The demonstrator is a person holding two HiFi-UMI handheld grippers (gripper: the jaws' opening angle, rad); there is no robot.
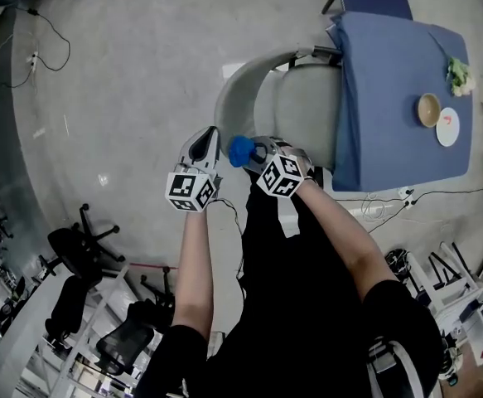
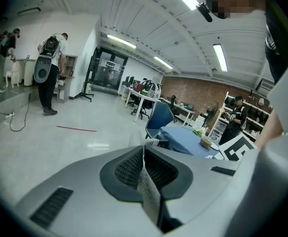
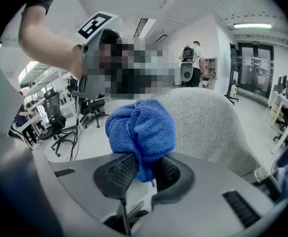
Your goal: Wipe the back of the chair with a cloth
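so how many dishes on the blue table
2: a round tan bowl and a white plate beside it, near the right end of the blue-covered table in the head view; none seem hidden.

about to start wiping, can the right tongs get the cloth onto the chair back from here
Probably yes: the right tongs grip the blue cloth, and the chair back sits just beyond with nothing between them.
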